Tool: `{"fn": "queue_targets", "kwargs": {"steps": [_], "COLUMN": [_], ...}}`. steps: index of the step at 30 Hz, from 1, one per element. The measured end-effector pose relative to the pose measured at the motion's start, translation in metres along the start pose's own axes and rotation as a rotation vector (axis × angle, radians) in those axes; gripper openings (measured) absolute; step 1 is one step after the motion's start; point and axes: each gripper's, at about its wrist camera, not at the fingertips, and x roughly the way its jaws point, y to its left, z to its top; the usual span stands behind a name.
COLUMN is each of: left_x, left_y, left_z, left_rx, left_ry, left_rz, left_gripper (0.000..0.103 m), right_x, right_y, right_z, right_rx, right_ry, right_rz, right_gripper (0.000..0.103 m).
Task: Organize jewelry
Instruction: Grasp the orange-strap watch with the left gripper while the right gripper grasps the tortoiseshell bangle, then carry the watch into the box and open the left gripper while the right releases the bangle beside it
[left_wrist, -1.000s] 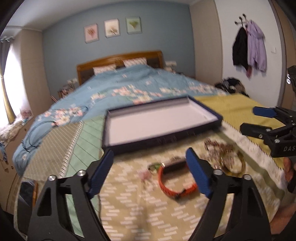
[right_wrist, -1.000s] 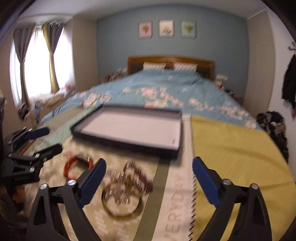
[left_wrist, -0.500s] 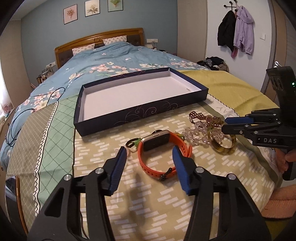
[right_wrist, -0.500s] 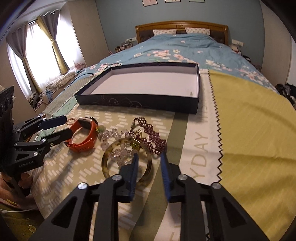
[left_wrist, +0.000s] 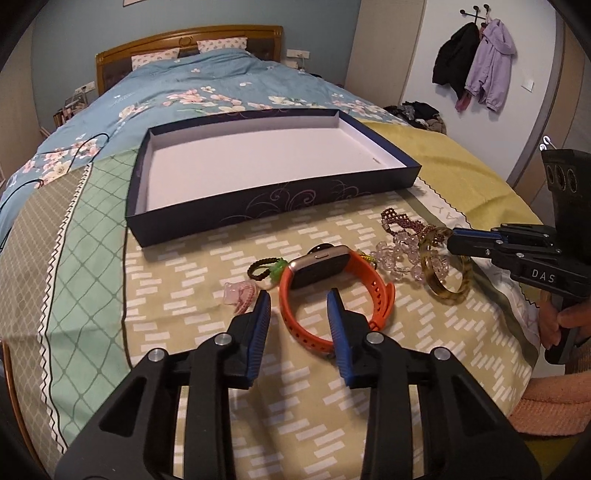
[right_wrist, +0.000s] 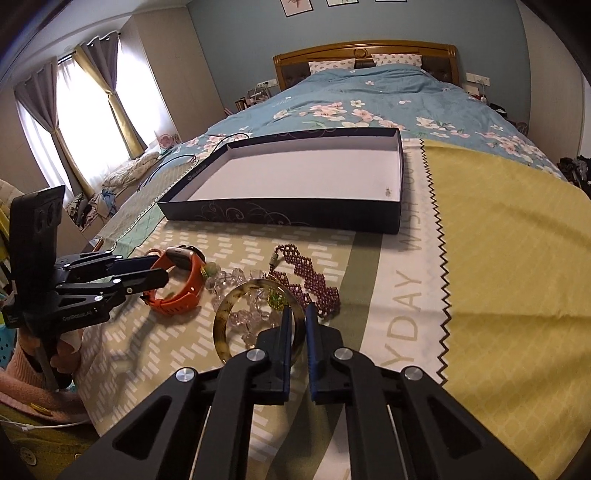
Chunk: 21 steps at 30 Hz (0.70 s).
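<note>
Both grippers (left_wrist: 298, 300) (right_wrist: 296, 316) have closed in on jewelry.

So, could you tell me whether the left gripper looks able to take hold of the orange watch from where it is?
Probably yes: the left gripper is open, its fingers straddling the near strap of the orange watch, with nothing between.

One navy tray (left_wrist: 273, 205), one orange watch (left_wrist: 334, 291), one amber bangle (left_wrist: 445, 266), one maroon beaded bracelet (right_wrist: 308, 286), one clear bead bracelet (left_wrist: 397, 258), one hair tie (left_wrist: 264, 268), one pink clip (left_wrist: 240, 293).
</note>
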Motion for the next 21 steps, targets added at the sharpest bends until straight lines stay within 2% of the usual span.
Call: {"fn": "queue_targets", "kwargs": {"steps": [8,14,21], "left_x": [0.007,0.000,-0.027], "left_y": [-0.005,-0.001,0.013], "left_z": [0.004,0.006,0.020], "left_rx": [0.006,-0.027,-0.076], "left_ry": [0.023,0.008,-0.082], "left_rz": [0.033,0.015,-0.013], "left_gripper": [0.008,0.007,0.007], "right_x": [-0.002,-0.008,-0.009], "right_y": [-0.001,0.000,0.002], "right_z": [0.009,0.022,0.050], "right_rx": [-0.005,-0.022,-0.045], "right_ry": [-0.015,-0.049,-0.091], "right_rz": [0.007,0.019,0.026], "right_gripper": [0.006,0.006,0.006]}}
